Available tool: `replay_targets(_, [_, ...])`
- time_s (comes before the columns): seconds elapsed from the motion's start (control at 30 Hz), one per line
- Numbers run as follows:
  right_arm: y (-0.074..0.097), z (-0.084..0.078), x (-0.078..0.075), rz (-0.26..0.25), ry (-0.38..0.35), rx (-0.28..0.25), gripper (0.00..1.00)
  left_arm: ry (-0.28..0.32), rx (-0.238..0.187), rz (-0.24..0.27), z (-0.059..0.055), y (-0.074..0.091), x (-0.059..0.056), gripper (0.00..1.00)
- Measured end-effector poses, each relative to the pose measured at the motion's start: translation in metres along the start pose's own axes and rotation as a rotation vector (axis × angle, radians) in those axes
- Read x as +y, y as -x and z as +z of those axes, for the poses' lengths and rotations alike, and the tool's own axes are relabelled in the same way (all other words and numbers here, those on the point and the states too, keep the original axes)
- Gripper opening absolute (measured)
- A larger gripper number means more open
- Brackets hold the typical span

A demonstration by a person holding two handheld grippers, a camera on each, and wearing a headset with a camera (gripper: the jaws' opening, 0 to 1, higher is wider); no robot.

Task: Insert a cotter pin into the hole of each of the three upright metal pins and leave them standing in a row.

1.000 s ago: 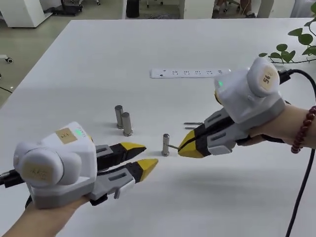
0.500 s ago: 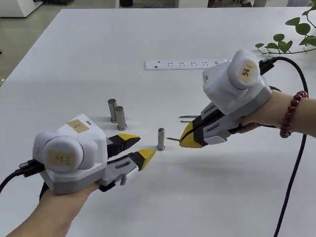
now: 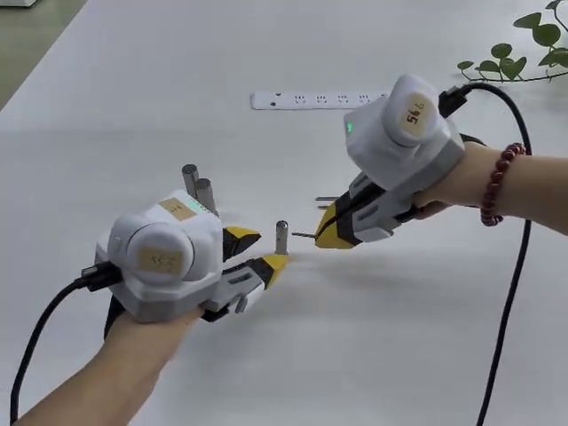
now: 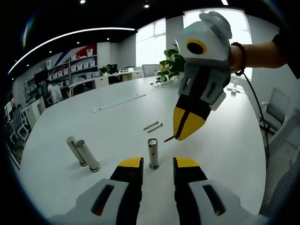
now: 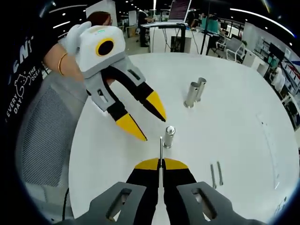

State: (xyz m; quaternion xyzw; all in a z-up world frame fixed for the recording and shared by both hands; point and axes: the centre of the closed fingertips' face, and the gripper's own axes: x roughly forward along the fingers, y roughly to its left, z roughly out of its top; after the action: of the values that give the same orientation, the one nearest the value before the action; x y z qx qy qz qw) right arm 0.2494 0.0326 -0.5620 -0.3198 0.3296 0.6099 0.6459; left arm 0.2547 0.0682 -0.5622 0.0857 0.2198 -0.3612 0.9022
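Right fingers [image 3: 330, 234] pinch the cotter pin [image 3: 303, 236] flat; its tip aims at the upright metal pin [image 3: 281, 238] just ahead; left fingers [image 3: 272, 263] open nearby.

Head view looks down over left gripper [image 3: 265, 248] and right gripper [image 3: 325, 238]; their close views face each other, sharing the metal pin [image 3: 281, 237] between them.
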Motion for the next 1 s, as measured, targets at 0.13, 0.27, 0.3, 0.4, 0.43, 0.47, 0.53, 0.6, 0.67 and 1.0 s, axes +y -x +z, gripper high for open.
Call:
replay_targets(0.13, [-0.002, -0.003, -0.008, -0.002, 0.004, 0.014, 0.00, 0.007, 0.009, 0.014, -0.002, -0.010, 0.003, 0.24])
replay_targets(0.27, [-0.003, -0.003, -0.010, 0.003, 0.003, 0.014, 0.00, 0.014, 0.013, 0.025, -0.002, -0.018, 0.006, 0.23])
replay_targets(0.3, [-0.004, -0.004, -0.011, 0.005, 0.004, 0.014, 0.00, 0.019, 0.015, 0.027, -0.003, -0.020, 0.008, 0.23])
replay_targets(0.4, [-0.005, -0.005, -0.012, 0.007, 0.003, 0.015, 0.00, 0.035, 0.016, 0.030, -0.003, -0.023, 0.008, 0.21])
replay_targets(0.43, [-0.006, -0.005, -0.013, 0.007, 0.003, 0.016, 0.00, 0.041, 0.018, 0.027, -0.004, -0.025, 0.007, 0.21])
replay_targets(0.47, [-0.006, -0.005, -0.013, 0.008, 0.001, 0.015, 0.00, 0.044, 0.018, 0.027, -0.005, -0.026, 0.007, 0.20])
replay_targets(0.53, [-0.007, -0.004, -0.013, 0.010, 0.001, 0.013, 0.00, 0.042, 0.023, 0.030, -0.006, -0.028, 0.006, 0.19])
replay_targets(0.6, [-0.007, -0.004, -0.014, 0.009, 0.001, 0.014, 0.00, 0.044, 0.030, 0.033, -0.008, -0.030, 0.006, 0.18])
replay_targets(0.67, [-0.007, -0.003, -0.014, 0.012, 0.000, 0.012, 0.00, 0.047, 0.032, 0.038, -0.009, -0.030, 0.006, 0.16])
replay_targets(1.0, [-0.008, 0.002, -0.012, 0.017, 0.017, 0.017, 0.00, 0.033, 0.035, 0.046, -0.011, -0.032, 0.008, 0.06])
